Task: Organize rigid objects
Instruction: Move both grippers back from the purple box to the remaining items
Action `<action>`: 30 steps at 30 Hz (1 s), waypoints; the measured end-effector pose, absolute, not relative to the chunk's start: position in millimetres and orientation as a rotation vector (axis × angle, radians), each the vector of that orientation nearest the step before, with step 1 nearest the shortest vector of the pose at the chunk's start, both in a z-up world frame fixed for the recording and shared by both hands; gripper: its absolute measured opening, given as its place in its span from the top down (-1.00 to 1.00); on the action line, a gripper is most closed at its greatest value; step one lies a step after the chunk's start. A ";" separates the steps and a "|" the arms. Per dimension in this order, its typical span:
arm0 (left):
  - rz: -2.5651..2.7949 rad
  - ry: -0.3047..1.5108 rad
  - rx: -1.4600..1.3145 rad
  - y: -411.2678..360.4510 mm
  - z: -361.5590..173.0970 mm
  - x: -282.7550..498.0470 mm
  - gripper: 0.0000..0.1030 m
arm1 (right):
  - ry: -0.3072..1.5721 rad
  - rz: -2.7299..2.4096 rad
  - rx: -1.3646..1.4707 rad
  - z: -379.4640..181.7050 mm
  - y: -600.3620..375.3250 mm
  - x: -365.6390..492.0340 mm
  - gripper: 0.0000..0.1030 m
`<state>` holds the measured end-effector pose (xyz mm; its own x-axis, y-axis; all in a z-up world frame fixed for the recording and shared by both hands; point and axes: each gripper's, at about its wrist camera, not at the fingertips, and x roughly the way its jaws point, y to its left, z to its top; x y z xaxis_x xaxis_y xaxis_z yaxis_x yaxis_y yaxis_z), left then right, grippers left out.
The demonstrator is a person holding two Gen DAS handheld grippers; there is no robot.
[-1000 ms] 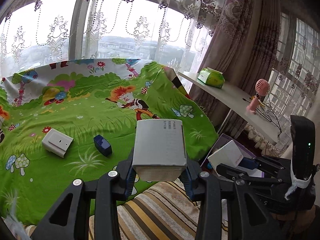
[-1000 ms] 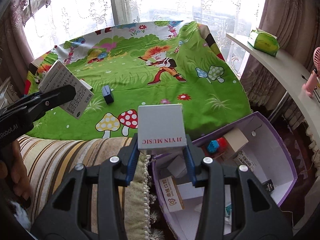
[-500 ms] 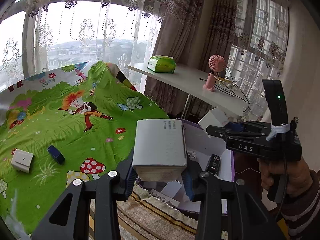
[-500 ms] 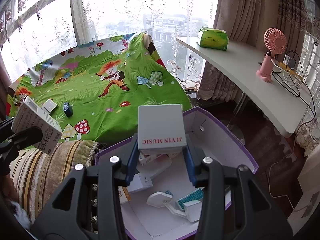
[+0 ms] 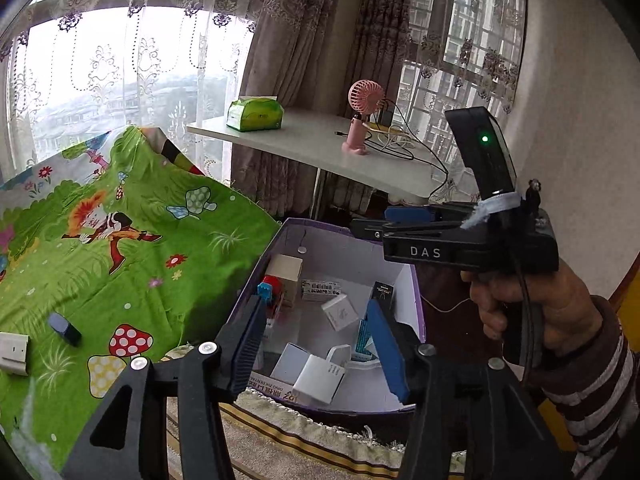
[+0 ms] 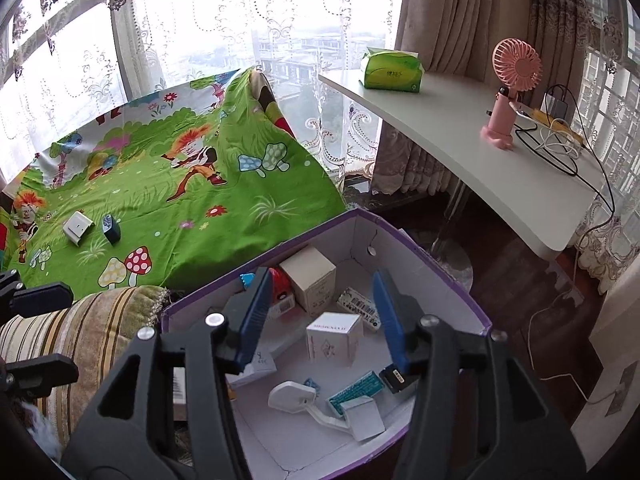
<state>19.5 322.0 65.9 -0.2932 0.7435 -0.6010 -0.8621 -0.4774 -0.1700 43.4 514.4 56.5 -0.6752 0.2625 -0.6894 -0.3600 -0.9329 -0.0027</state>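
Both grippers are shown above the purple-rimmed storage box (image 6: 424, 248), into which small rigid items are being sorted. The left gripper (image 5: 316, 344) is seen with its jaws opening and nothing between the blue pads; the right gripper (image 6: 320, 320) is likewise opening, with a white cube-shaped carton (image 6: 334, 338) visible beyond and below the pads, apparently lying in the box rather than held. Also visible in the box are a taller white carton (image 6: 310, 284), a barcode-labelled packet (image 6: 358, 312) and a white plastic bracket (image 6: 304, 400).

Two items are left on the green cartoon-print sheet (image 6: 192, 216): a white flat box (image 6: 78, 228) and, just beside it, a small dark blue box (image 6: 111, 229). Both are judged light, stiff and unlikely to deform under the pads. The white one is probably best taken across its narrower flat faces; the blue one, being small and possibly smooth, may slip or topple, so a grip low and centred on opposite sides is advised. The soft sheet beneath may give under downward pressure.
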 end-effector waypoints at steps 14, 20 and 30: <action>1.974 0.174 -0.791 309.9 67.4 5.0 -0.05 | 0.149 2.626 -1.046 58.8 499.9 38.0 -0.17; 2.008 0.144 -0.801 300.3 68.6 -4.0 -0.06 | 0.150 2.650 -1.060 58.0 491.3 33.2 -0.21; 2.099 0.079 -0.841 275.0 68.3 -27.8 -0.14 | 0.137 2.710 -1.114 51.9 465.1 21.6 -0.25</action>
<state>-27.8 275.0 68.3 -0.4118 0.6933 -0.5914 -0.7357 -0.6359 -0.2331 21.6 465.1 51.9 -0.6931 0.1555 -0.7039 -0.2258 -0.9741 0.0071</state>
